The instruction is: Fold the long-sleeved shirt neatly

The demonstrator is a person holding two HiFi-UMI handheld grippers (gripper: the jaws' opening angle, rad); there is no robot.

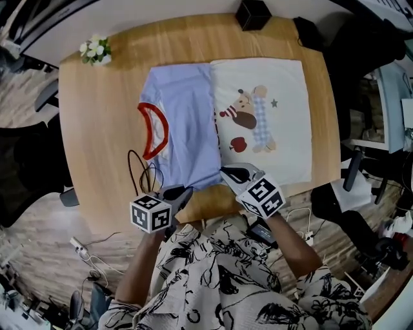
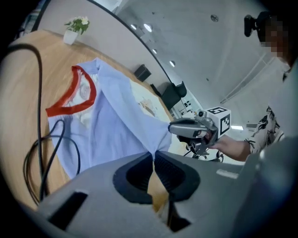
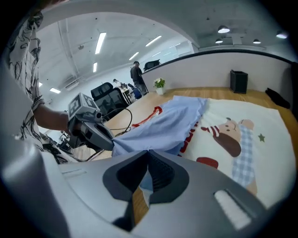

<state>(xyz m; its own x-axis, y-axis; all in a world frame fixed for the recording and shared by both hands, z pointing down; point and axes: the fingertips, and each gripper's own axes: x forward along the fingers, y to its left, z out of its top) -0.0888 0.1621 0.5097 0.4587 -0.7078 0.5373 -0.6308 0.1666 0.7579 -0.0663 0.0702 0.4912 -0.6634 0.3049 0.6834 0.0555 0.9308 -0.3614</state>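
Note:
The long-sleeved shirt [image 1: 284, 109] lies flat on the wooden table [image 1: 97, 142], cream with a bear print [image 3: 230, 139]. Its light blue half [image 1: 187, 129] with the red collar [image 1: 155, 132] is folded over the left side. My left gripper [image 1: 185, 191] is shut on the near left corner of the blue cloth [image 2: 116, 125], which runs into the closed jaws. My right gripper [image 1: 226, 172] is shut on the near right corner of the same blue layer [image 3: 163, 123]. Both stand close together at the table's near edge, the cloth slightly lifted between them.
A black cable [image 1: 139, 171] loops on the table just left of the shirt's near edge. A small flower pot [image 1: 95, 50] stands at the far left corner and a black box [image 1: 252, 14] at the far edge. Office chairs and cables surround the table.

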